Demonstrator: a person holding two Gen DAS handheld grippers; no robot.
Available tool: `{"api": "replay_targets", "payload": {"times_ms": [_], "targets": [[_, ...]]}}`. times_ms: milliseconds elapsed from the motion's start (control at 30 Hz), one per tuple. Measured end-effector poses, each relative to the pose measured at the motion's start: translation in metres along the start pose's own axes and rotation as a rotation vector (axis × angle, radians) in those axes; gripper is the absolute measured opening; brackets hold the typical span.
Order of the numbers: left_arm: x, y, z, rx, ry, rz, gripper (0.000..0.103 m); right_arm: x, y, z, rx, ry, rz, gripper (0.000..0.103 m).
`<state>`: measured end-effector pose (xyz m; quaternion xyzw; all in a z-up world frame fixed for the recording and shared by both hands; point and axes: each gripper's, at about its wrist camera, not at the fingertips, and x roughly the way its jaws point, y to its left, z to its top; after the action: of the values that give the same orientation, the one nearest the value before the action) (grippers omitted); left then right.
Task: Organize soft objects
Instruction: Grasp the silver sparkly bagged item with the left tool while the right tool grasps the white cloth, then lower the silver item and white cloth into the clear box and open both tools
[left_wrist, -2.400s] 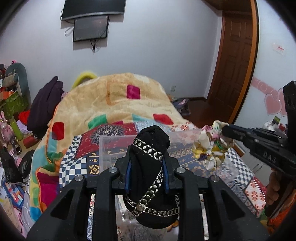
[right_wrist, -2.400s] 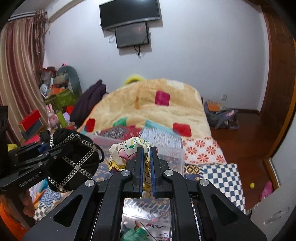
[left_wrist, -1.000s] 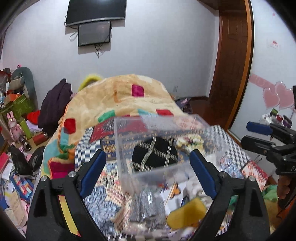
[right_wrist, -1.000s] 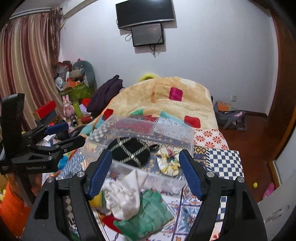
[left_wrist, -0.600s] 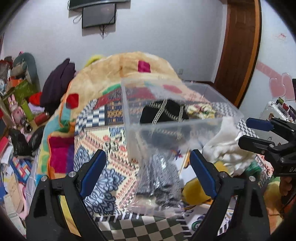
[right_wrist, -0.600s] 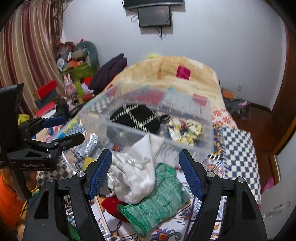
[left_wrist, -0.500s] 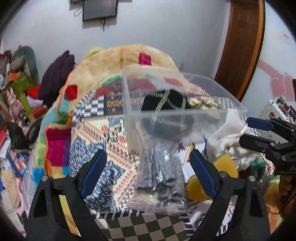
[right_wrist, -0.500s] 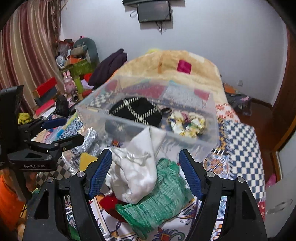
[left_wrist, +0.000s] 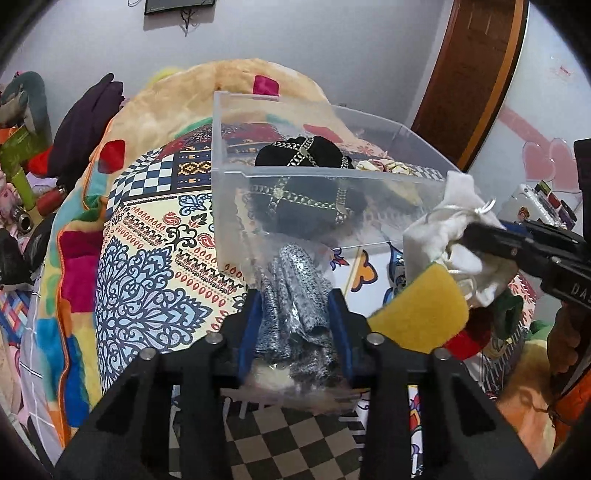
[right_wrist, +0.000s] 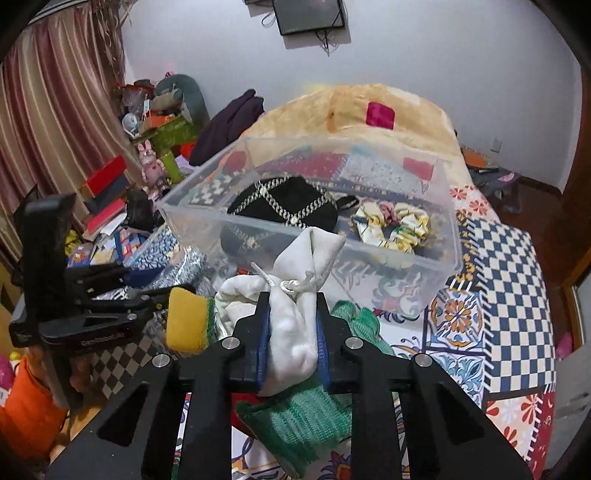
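Observation:
A clear plastic bin (left_wrist: 236, 206) (right_wrist: 439, 254) stands on the patterned bedspread. In it lie a black hat with chain trim (left_wrist: 306, 158) (right_wrist: 284, 206) and a floral scrunchie (right_wrist: 391, 221) (left_wrist: 384, 168). My left gripper (left_wrist: 295, 317) is shut on a grey-and-white speckled cloth in a clear bag (left_wrist: 295, 295), just in front of the bin. My right gripper (right_wrist: 291, 332) is shut on a white drawstring pouch (right_wrist: 299, 306) (left_wrist: 439, 236), also in front of the bin.
A yellow sponge (left_wrist: 421, 314) (right_wrist: 184, 317), a green knit item (right_wrist: 306, 417) and a red item (left_wrist: 465, 339) lie by the grippers. A folded beige blanket (right_wrist: 354, 107) lies behind the bin. Clutter lines the left floor (right_wrist: 110, 206).
Both grippers dropped the hat and scrunchie into the bin, opened wide, then came down in front of it. Now the left has shut on the speckled cloth and the right on the white pouch.

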<state>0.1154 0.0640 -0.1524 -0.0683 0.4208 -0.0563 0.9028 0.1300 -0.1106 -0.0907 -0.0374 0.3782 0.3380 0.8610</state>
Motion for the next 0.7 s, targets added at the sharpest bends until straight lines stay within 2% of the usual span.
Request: {"api": "replay_targets", "payload": {"times_ms": [167,400,700], "targets": [[-0.014,-0.004,0.0,0.006,-0.029,0.008,0.021,-0.015,0.006,0.006,-0.027,-0.053,-0.024,0.017],[-0.049,-0.015,0.006,0.044,-0.132,0.062,0.021,-0.036,0.01,0.016,-0.045,-0.126,-0.052,0.017],[-0.087,-0.022,0.034,0.054,-0.266,0.07,0.021,-0.058,0.007,0.035,-0.043,-0.217,-0.077,0.017]]}}
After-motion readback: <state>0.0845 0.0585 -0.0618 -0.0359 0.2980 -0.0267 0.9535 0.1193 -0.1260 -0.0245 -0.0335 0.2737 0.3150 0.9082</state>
